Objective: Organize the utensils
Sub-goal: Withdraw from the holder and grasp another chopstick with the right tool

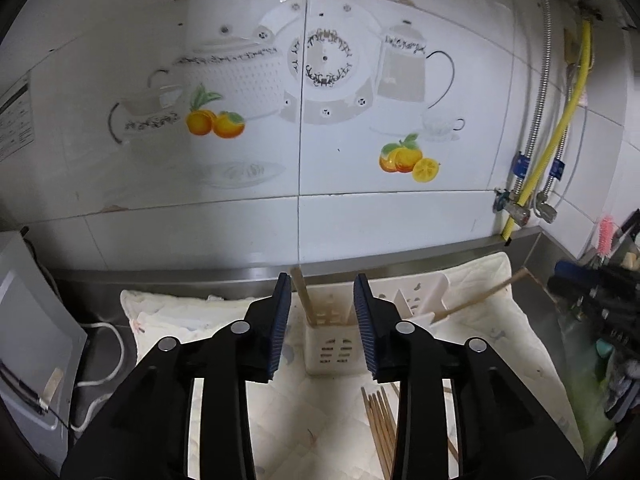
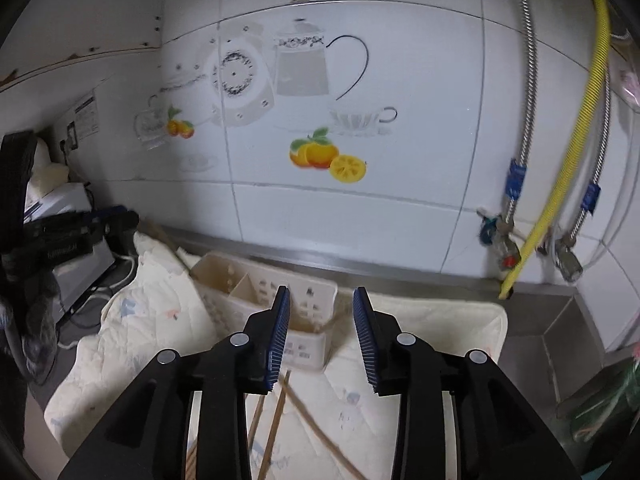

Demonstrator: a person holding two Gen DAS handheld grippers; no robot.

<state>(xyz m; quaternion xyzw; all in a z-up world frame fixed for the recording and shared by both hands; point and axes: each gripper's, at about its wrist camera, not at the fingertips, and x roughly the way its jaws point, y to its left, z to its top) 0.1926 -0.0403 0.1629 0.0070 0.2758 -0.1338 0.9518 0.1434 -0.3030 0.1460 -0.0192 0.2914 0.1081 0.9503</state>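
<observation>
A white perforated utensil holder [image 1: 332, 348] stands on a pale cloth [image 1: 224, 320], with a wooden chopstick [image 1: 302, 296] upright in it. My left gripper [image 1: 322, 320] is open and empty just in front of the holder. Several loose wooden chopsticks [image 1: 380, 424] lie on the cloth below its right finger. In the right wrist view the holder [image 2: 256, 292] sits ahead and left. My right gripper [image 2: 322, 332] is open and empty above loose chopsticks [image 2: 280, 412] on the cloth [image 2: 140, 320].
A tiled wall [image 1: 320, 120] stands close behind. Metal and yellow hoses [image 1: 556, 128] with valves [image 2: 504, 248] run down at the right. A grey appliance [image 1: 28, 320] with a white cable stands left. The steel counter [image 2: 540, 320] shows at the right.
</observation>
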